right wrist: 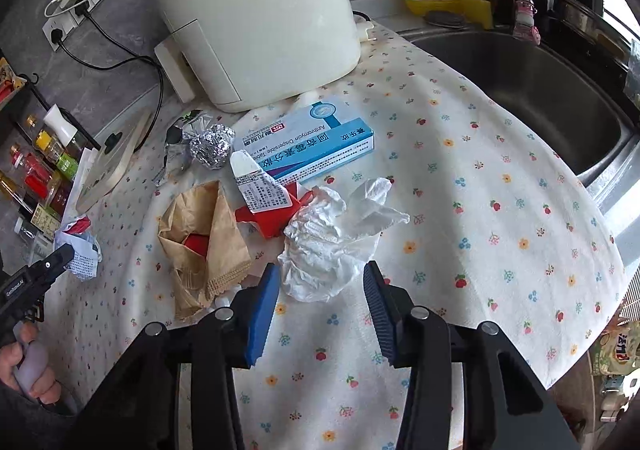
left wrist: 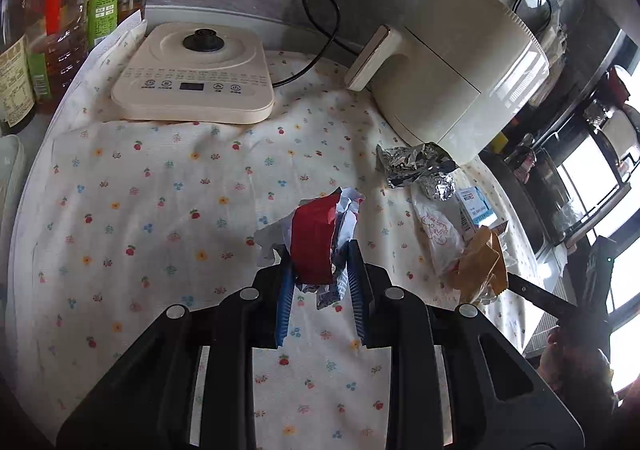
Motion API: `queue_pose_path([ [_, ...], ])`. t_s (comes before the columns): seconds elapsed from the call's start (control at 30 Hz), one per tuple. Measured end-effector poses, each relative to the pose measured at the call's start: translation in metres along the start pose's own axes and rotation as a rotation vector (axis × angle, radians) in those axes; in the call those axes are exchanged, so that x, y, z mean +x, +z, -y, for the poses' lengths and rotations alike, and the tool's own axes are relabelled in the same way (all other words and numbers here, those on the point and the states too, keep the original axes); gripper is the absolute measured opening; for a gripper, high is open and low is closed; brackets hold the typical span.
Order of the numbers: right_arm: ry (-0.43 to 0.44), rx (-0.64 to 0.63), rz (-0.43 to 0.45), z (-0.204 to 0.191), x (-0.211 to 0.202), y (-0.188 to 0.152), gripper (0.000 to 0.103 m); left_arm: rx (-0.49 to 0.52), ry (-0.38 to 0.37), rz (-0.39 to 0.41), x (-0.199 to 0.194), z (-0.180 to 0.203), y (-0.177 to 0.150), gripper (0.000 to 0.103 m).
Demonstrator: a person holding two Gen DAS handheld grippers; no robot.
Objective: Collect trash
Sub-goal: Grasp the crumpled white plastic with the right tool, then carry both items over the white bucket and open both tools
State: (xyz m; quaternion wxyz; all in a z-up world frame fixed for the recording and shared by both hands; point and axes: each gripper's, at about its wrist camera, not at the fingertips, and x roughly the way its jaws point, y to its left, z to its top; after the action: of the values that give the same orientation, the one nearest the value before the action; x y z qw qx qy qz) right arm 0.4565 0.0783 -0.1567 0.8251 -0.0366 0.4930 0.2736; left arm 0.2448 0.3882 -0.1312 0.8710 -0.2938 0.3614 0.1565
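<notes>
My left gripper [left wrist: 318, 274] pinches a crumpled red-and-white paper wrapper [left wrist: 316, 246] above the floral cotton cloth [left wrist: 160, 209]. My right gripper [right wrist: 322, 290] spreads wide around a wrinkled white tissue [right wrist: 332, 246], beside a creased brown paper bag [right wrist: 208, 246] and a ball of silver foil [right wrist: 210, 147].

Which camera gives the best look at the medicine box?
The right wrist view: the blue and white medicine box lies almost whole, its printed face readable, in front of the air fryer. The left wrist view shows only a small end of it, beside the crumpled foil.
</notes>
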Motion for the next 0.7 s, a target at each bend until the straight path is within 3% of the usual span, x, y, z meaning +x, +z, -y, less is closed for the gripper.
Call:
queue_pose_path([
  [0.2, -0.055, -0.034, -0.036, -0.004, 0.015, 0.004, 0.011, -0.046, 0.002, -0.014, -0.006, -0.018, -0.016, 0.025],
  [0.27, -0.056, -0.035, -0.041, -0.003, 0.009, 0.003, 0.006, -0.033, -0.016, -0.009, -0.003, -0.012, -0.017, 0.025],
  [0.7, -0.015, -0.006, 0.014, 0.040, -0.061, -0.027, 0.004, 0.047, -0.093, 0.001, 0.010, 0.071, -0.031, 0.025],
])
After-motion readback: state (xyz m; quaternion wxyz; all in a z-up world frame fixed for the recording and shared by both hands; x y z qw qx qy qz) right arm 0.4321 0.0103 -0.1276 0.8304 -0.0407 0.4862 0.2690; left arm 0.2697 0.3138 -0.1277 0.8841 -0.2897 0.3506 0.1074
